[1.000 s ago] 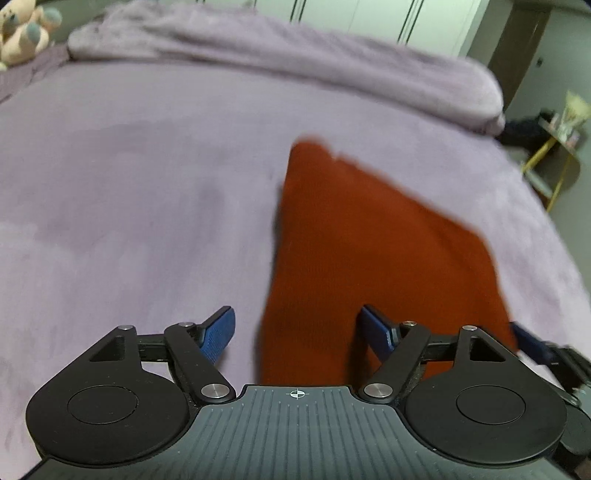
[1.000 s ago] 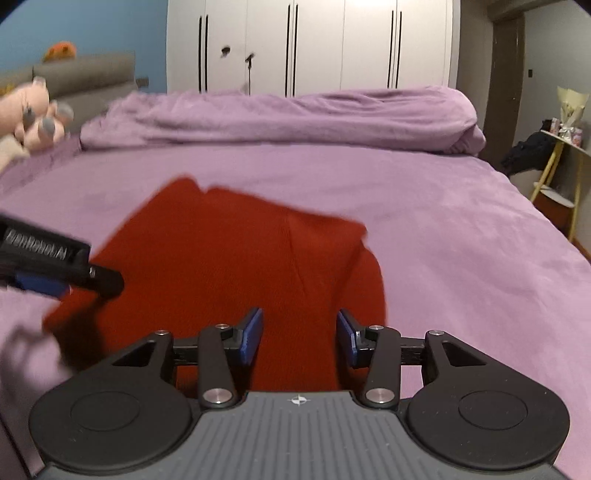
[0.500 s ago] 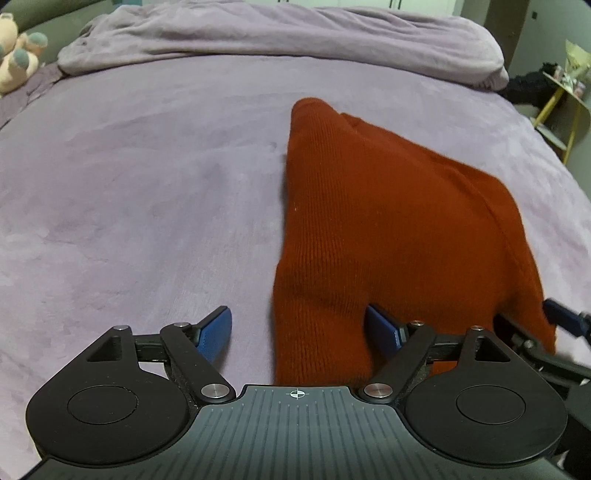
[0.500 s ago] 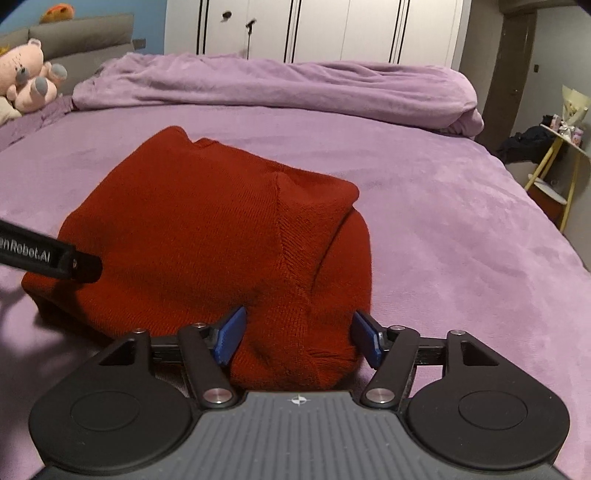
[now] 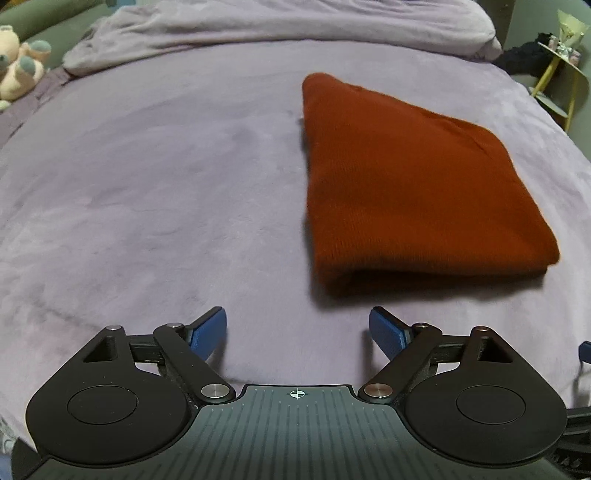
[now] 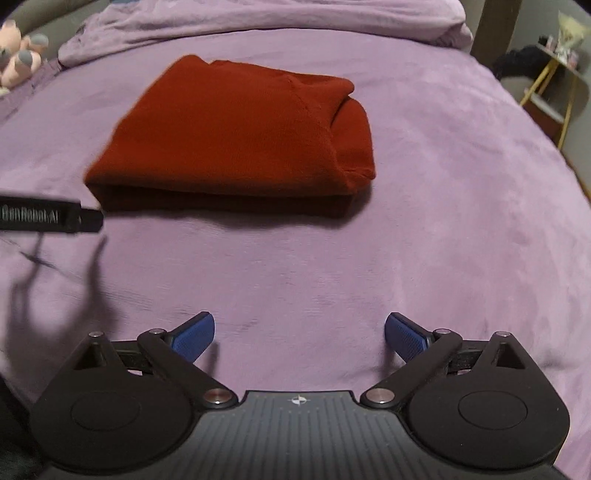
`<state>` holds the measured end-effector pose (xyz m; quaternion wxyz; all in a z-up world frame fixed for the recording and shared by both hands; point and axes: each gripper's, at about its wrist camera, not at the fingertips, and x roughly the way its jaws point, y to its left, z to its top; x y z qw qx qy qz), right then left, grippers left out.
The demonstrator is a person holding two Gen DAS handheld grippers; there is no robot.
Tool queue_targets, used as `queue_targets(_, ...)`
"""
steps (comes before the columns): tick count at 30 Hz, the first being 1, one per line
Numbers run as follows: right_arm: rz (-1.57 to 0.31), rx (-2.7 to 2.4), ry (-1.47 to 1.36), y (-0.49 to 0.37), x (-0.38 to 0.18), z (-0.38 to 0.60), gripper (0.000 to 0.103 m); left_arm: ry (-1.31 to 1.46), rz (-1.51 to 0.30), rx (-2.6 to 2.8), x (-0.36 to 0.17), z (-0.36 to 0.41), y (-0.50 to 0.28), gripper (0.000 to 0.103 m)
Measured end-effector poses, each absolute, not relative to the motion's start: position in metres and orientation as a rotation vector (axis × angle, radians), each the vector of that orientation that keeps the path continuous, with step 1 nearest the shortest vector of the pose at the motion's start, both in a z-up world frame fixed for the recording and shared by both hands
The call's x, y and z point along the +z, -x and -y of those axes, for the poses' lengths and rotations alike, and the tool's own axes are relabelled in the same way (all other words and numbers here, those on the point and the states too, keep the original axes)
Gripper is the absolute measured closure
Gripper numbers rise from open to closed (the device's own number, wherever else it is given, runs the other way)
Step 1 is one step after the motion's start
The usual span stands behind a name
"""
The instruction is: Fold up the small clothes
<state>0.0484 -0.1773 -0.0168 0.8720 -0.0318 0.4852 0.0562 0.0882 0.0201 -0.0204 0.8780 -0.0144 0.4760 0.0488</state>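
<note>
A rust-red knit garment (image 5: 413,184) lies folded into a thick pad on the purple bedcover (image 5: 166,184). In the right wrist view the same red garment (image 6: 236,133) sits ahead and to the left, its folded edge toward me. My left gripper (image 5: 297,328) hangs over bare cover just short of the garment's near edge; its jaws are opening and hold nothing. My right gripper (image 6: 299,334) stands well back from the garment, jaws opening wide, with nothing between the blue pads. The left gripper's black body (image 6: 48,219) shows at the left edge of the right wrist view.
A bunched purple duvet (image 5: 277,26) lies across the far side of the bed. A plush toy (image 5: 18,70) sits at the far left. A yellow-legged side table (image 5: 561,70) with small items stands beyond the bed's right edge.
Both grippers have let go of the red garment and drawn back from it. The garment now lies flat and folded, and the right jaws have spread much wider.
</note>
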Motion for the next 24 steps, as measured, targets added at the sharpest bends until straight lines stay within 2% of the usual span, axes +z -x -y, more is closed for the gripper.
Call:
queue_targets(2,-1.029,0.093,0.044,-0.051,-0.008,0.175,0.004,0.025,-0.972,0.118,-0.012,-0.021,-0.081,0.008)
queue_targets(9,-1.036,0.054,0.090,-0.059,0.017,0.162,0.004,-0.050,-0.875,0.150,0.025,-0.017,-0.071,0.005)
queue_targets(10,-1.035,0.051,0.100,-0.058,0.020,0.159,0.004,-0.050,-0.872,0.140,0.028,-0.017,-0.071,0.002)
queue_targets(24,-1.050,0.004,0.094,-0.073,0.029,0.161,0.004,-0.112,-0.973,0.141,0.022,-0.003,-0.080,0.001)
